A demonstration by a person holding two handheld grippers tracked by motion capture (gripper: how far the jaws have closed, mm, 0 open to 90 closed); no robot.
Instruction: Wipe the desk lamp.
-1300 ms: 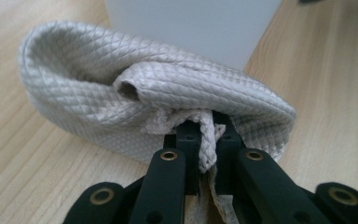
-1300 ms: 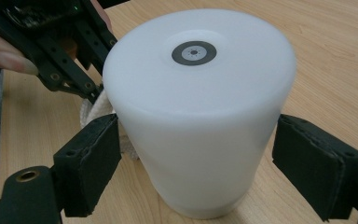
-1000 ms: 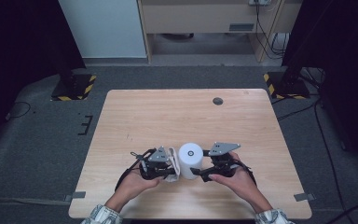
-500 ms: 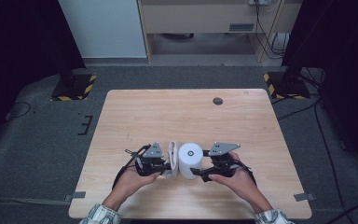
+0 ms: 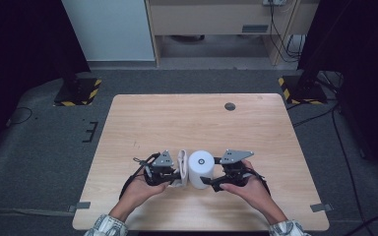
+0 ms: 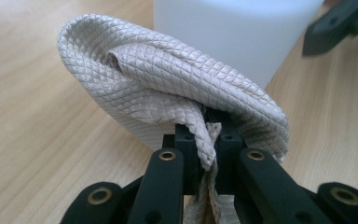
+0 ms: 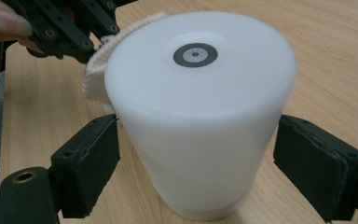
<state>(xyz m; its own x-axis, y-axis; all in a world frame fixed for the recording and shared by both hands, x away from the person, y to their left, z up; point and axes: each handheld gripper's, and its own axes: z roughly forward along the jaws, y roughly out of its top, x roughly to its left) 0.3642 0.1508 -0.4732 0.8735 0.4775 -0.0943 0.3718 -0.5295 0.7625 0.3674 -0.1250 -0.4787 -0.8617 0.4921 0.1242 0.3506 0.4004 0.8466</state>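
Left gripper point(image 6: 208, 140) clamped — right gripper point(image 7: 196, 158) agape

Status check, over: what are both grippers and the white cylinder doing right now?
Left gripper shut on the cloth, cloth against the white cylinder. Right gripper open, jaws either side of the cylinder. Nothing in the way.

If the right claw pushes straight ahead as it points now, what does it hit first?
The white plastic cylinder, which stands between the right claw's open jaws with a gap on each side. Beyond it sits the beige quilted cloth, pinched in the left claw.
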